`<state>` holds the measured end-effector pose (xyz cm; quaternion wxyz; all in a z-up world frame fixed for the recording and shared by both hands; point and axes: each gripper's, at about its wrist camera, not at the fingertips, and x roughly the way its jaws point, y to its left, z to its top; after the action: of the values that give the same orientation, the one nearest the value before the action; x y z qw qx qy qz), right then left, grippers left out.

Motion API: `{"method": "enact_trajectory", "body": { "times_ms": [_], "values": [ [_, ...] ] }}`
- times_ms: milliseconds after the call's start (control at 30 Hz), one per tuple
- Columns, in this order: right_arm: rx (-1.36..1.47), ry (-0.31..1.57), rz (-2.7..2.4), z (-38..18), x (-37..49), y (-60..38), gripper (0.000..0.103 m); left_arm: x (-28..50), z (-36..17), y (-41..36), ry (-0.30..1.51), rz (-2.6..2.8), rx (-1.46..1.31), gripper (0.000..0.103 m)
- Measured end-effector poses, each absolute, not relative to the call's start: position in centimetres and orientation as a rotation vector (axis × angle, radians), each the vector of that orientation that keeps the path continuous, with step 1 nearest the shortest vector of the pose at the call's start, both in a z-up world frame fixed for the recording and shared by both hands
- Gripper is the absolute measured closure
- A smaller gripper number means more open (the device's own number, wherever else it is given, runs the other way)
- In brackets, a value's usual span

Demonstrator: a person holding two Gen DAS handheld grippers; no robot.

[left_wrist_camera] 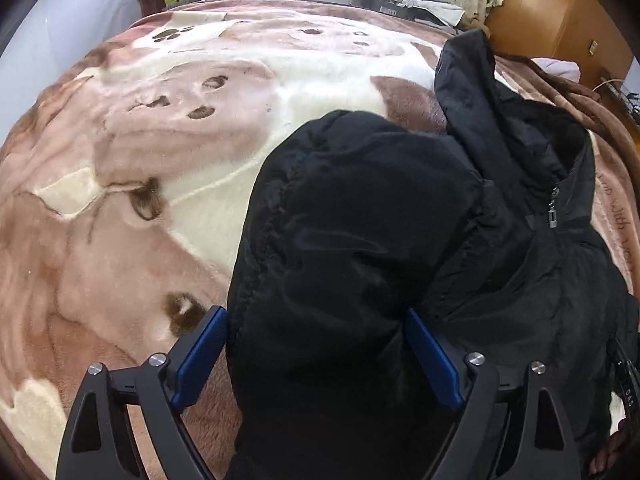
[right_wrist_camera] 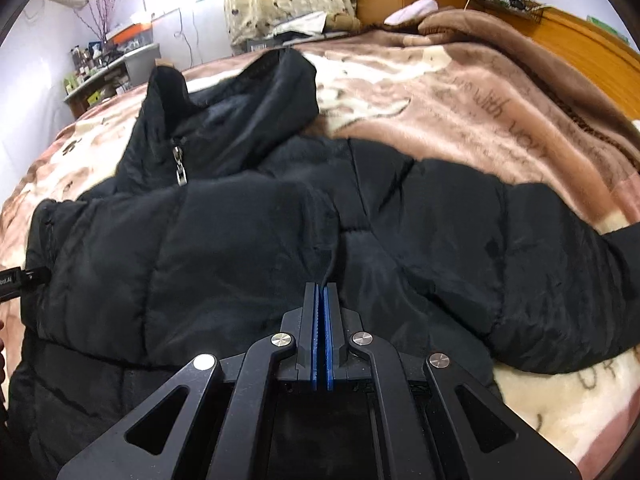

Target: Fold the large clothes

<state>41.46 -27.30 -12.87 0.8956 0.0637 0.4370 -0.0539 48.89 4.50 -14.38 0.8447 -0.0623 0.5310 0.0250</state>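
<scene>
"with you" on the blanket (right_wrist_camera: 500, 120), "DAS" on a black strap (left_wrist_camera: 629, 394)

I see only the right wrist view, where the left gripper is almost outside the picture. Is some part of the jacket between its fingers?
Observer: Yes. A thick fold of the jacket fills the gap between the wide jaws of the left gripper. I cannot tell whether they press on it.
Operator: What lies on the bed to the left of that fold?
Observer: In the left wrist view, only the blanket with brown paw prints shows there.
</scene>
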Motion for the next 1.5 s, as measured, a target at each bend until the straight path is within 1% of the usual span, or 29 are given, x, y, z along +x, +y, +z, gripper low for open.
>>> {"method": "enact_trajectory", "body": {
  "times_ms": [100, 267, 367, 433, 533, 567, 600, 767, 833, 900, 967, 1067, 1167, 1367, 1500],
  "values": [
    [0.119, 0.922, -0.115, -13.7, 41.6, -27.2, 0.1, 48.9, -15.0, 4.6, 1.126, 0.061, -0.15, 0.009],
    [0.103, 0.947, -0.116, -14.5, 41.9, -27.2, 0.1, 48.8, -15.8, 4.9, 1.137, 0.064, -0.19, 0.009],
    [0.087, 0.968, -0.11, -14.1, 42.2, -27.3, 0.097, 48.5, -15.1, 4.5, 1.124, 0.081, -0.157, 0.009],
    [0.098, 0.951, -0.111, -13.1, 41.8, -27.9, 0.092, 48.0, -14.1, 4.3, 1.113, 0.082, -0.152, 0.01],
    [0.146, 0.877, -0.145, -10.7, 40.1, -30.1, 0.074, 46.8, -12.3, 4.2, 1.093, 0.066, -0.166, 0.011],
    [0.174, 0.858, -0.152, -9.9, 39.3, -31.3, 0.063, 46.1, -11.3, 3.8, 1.076, 0.047, -0.155, 0.011],
    [0.196, 0.842, -0.166, -9.2, 38.6, -32.3, 0.056, 45.6, -10.5, 3.6, 1.062, 0.031, -0.148, 0.011],
    [0.279, 0.761, -0.272, -5.5, 33.2, -39.5, 0.054, 41.6, -4.9, 1.8, 0.99, -0.033, -0.158, 0.011],
    [0.295, 0.732, -0.337, -4.4, 30.3, -43.2, 0.049, 40.0, -2.6, 0.1, 0.962, -0.063, -0.156, 0.011],
    [0.313, 0.706, -0.412, -3.7, 27.1, -46.9, 0.041, 38.9, -0.9, -1.9, 0.947, -0.108, -0.171, 0.011],
    [0.33, 0.692, -0.469, -3.3, 24.9, -49.7, 0.038, 37.9, 0.2, -4.3, 0.93, -0.164, -0.188, 0.011],
    [0.396, 0.675, -0.566, -3.5, 21.5, -54.2, 0.035, 36.4, 0.6, -7.9, 0.918, -0.226, -0.163, 0.011],
    [0.448, 0.672, -0.596, -4.3, 19.8, -57.9, 0.033, 35.6, -0.3, -11.6, 0.944, -0.284, -0.141, 0.011],
    [0.483, 0.666, -0.592, -5.8, 19.4, -61.0, 0.033, 35.0, -4.0, -16.6, 1.009, -0.303, -0.091, 0.011],
    [0.462, 0.667, -0.577, -6.4, 20.6, -61.8, 0.033, 34.9, -6.2, -17.9, 1.047, -0.295, -0.085, 0.011]
  ]
}}
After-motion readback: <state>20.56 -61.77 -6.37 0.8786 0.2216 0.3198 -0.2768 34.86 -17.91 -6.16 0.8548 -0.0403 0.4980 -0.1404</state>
